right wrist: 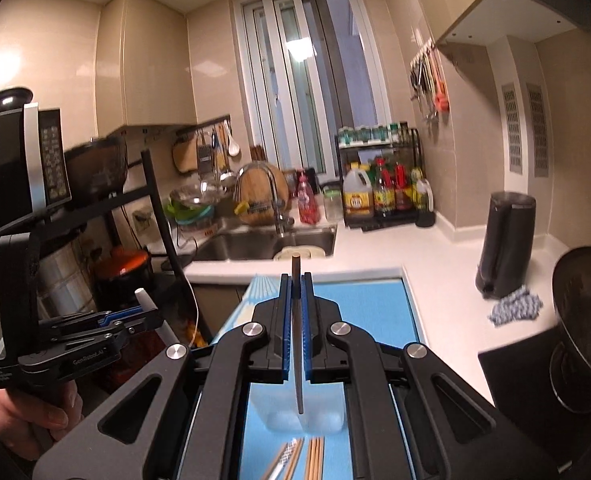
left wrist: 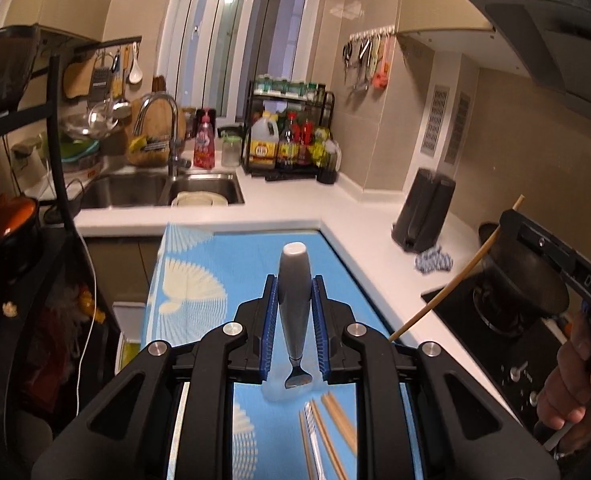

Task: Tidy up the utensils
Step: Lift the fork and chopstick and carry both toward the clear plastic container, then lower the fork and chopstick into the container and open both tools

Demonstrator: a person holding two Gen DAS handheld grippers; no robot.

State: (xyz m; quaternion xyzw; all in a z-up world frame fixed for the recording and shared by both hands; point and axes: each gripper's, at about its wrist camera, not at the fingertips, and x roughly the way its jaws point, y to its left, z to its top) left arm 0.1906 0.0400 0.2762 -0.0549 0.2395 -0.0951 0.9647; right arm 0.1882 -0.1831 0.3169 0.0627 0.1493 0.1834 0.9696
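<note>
My left gripper [left wrist: 294, 292] is shut on a grey-handled utensil [left wrist: 294, 300], handle up, its metal end hanging over a clear plastic container [left wrist: 279, 394] on the blue patterned mat [left wrist: 223, 264]. My right gripper [right wrist: 296, 292] is shut on a thin wooden chopstick [right wrist: 297, 360], held upright above the same clear container [right wrist: 319, 408]. Several chopsticks [right wrist: 313, 458] and a metal utensil [left wrist: 313, 436] lie on the mat in front of the container. The right gripper also shows at the right of the left wrist view [left wrist: 511, 216], holding the chopstick [left wrist: 451, 284]. The left gripper shows at the left of the right wrist view [right wrist: 147, 314].
A sink [left wrist: 155, 190] with a faucet lies at the back left, a bottle rack [left wrist: 291, 136] at the back. A dark knife block [left wrist: 423, 212] and a cloth [left wrist: 433, 262] stand on the white counter at right, beside a stove with a black pot [right wrist: 587, 320]. A shelf with a microwave [right wrist: 15, 160] stands left.
</note>
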